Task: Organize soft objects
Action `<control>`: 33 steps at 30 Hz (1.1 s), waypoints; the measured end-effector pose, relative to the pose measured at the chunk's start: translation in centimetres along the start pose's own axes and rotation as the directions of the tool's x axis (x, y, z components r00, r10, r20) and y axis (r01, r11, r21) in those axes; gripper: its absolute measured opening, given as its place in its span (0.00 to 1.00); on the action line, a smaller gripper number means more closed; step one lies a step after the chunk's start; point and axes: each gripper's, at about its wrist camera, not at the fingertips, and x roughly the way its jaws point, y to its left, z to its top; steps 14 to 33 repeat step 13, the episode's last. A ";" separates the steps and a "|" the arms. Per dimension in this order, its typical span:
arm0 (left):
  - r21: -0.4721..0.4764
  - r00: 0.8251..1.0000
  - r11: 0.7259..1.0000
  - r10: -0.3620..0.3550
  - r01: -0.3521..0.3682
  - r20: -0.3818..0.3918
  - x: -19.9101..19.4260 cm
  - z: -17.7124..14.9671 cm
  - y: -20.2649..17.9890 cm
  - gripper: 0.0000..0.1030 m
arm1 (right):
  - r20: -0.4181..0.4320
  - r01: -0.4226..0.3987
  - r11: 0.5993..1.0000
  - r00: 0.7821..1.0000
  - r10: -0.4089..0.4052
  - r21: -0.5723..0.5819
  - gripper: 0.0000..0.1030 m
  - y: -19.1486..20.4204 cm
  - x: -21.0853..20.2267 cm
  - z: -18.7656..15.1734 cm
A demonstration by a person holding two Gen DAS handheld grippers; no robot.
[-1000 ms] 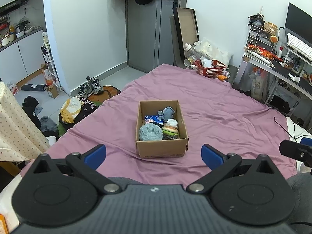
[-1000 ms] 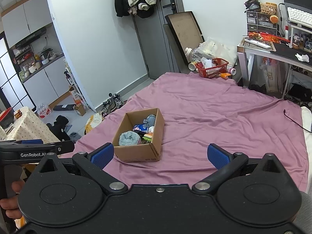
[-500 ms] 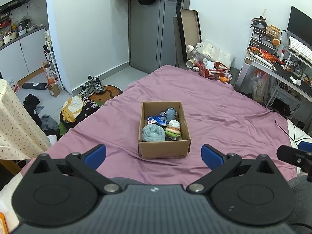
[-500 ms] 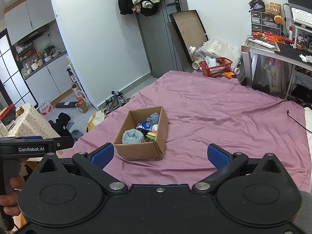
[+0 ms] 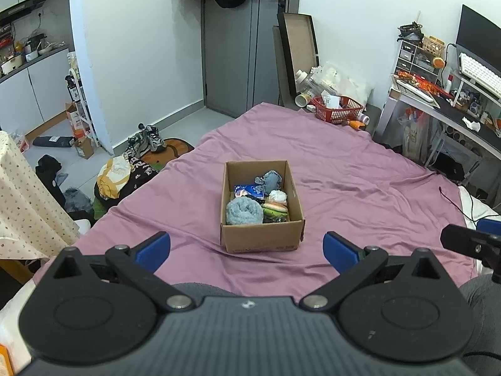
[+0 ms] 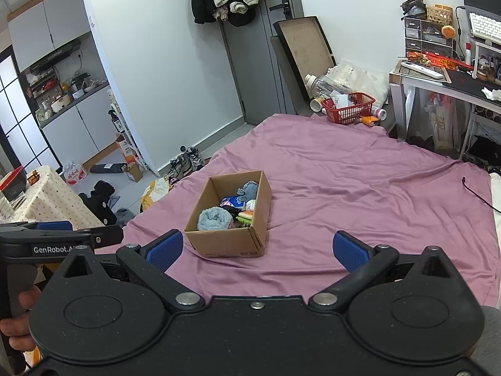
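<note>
Soft things (image 5: 256, 199) lie packed in the cardboard box (image 5: 261, 239) on the bed (image 5: 360, 188). My left tool (image 5: 246, 247) and right tool (image 6: 258, 247) gape empty, well short. Sorting finished, or unpacking ahead; I can't tell.

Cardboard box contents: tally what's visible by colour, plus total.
In the cardboard box:
Light blue, rolled towel: 1
Grey-blue plush: 1
Blue printed packet: 1
White soft item: 1
Burger-shaped toy, green and tan: 1
Total: 5 visible; darker things underneath can't be made out.
</note>
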 end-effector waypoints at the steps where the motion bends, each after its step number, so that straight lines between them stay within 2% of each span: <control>1: 0.002 1.000 1.000 -0.003 0.003 -0.002 0.0 -0.1 -0.1 1.00 | 0.001 -0.001 1.000 1.000 0.001 0.001 1.00 -0.1 0.0 0.0; 7: -0.016 1.000 1.000 -0.019 0.019 -0.007 0.4 -0.4 0.3 1.00 | -0.008 -0.014 1.000 1.000 0.015 0.026 1.00 -0.5 0.8 -0.2; 13: -0.010 0.999 1.000 -0.015 0.014 -0.046 2.3 -0.7 0.3 1.00 | -0.024 -0.009 0.999 1.000 0.010 0.047 1.00 -0.9 1.9 -0.7; 33: -0.010 0.999 1.000 -0.015 0.014 -0.046 2.3 -0.7 0.3 1.00 | -0.024 -0.009 0.999 1.000 0.010 0.047 1.00 -0.9 1.9 -0.7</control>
